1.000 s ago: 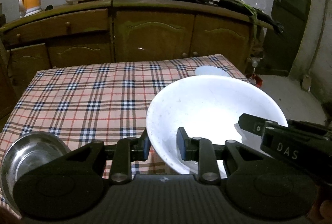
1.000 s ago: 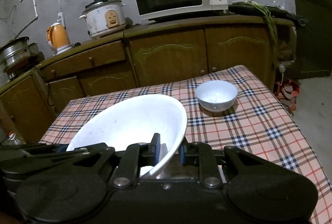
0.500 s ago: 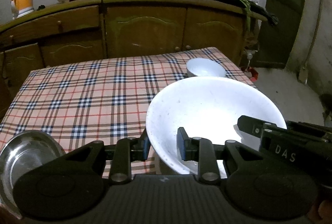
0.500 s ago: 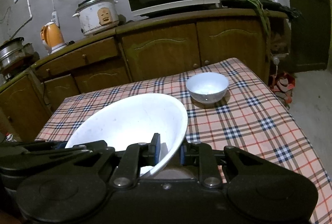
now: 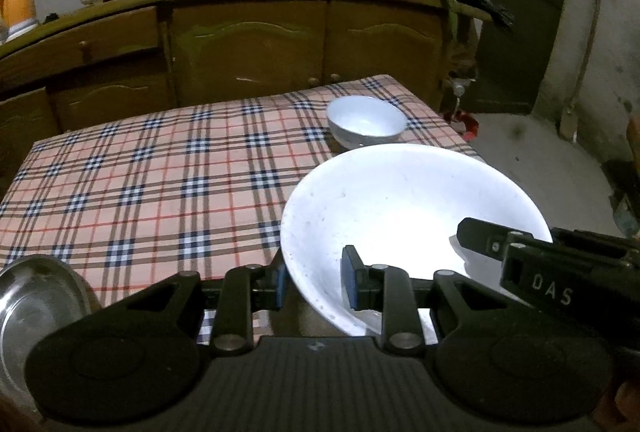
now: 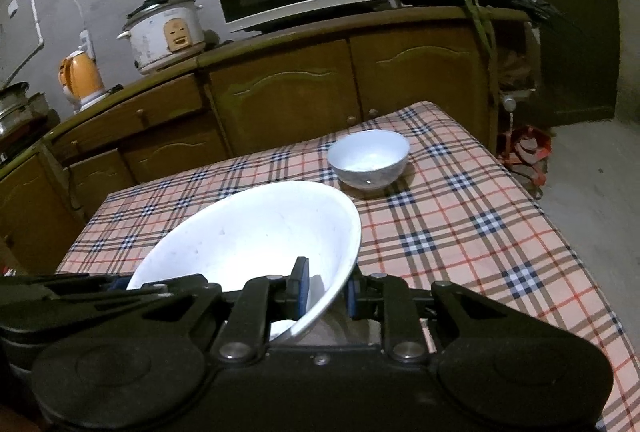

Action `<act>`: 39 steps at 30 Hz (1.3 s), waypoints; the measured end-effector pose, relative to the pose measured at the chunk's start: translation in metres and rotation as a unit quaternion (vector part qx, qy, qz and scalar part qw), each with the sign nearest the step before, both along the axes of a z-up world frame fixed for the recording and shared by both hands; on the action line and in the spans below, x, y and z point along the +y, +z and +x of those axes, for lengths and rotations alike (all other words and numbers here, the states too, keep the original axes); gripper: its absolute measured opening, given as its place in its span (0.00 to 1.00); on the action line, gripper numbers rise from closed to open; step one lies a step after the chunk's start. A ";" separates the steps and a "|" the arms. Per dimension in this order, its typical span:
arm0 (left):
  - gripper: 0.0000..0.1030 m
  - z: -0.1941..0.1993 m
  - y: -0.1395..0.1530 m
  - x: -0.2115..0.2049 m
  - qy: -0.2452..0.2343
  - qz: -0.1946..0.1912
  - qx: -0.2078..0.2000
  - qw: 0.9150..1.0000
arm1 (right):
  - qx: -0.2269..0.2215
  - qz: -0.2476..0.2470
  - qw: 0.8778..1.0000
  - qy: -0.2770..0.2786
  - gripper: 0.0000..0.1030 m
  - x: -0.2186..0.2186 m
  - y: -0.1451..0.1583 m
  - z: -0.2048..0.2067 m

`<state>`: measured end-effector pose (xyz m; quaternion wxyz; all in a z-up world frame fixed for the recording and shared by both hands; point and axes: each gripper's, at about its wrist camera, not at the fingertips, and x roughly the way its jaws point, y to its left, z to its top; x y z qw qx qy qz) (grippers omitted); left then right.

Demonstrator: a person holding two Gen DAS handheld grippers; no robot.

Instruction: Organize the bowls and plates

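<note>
Above the checked bench (image 6: 460, 232), you are carrying the large bowl (image 6: 256, 232), both hand-held grippers, left (image 5: 313, 282) and right (image 6: 323, 290), clamping its rim; next, lowering it beside the small bowl (image 6: 368, 157).

Both grippers are clamped on the same big white bowl (image 5: 404, 207): left gripper (image 5: 314, 280) on its left rim, right gripper (image 6: 324, 290) on its right rim, jaws pinching the wall.

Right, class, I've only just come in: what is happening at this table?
A person holds a gripper in each hand, and both grip one big white bowl by its rim, the left gripper on one side, the right gripper on the other. A small white bowl sits on the checked tablecloth beyond it.
</note>
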<state>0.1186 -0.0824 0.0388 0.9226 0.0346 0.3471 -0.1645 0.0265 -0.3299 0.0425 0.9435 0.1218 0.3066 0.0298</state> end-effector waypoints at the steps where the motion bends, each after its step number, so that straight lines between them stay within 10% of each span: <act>1: 0.26 0.000 -0.001 -0.002 -0.003 0.000 0.000 1.000 | 0.001 0.000 1.000 -0.003 0.23 -0.003 -0.001 -0.001; 39: 0.32 0.018 -0.056 0.000 -0.004 0.052 0.066 0.996 | 0.085 0.015 0.996 0.012 0.23 0.009 -0.069 0.017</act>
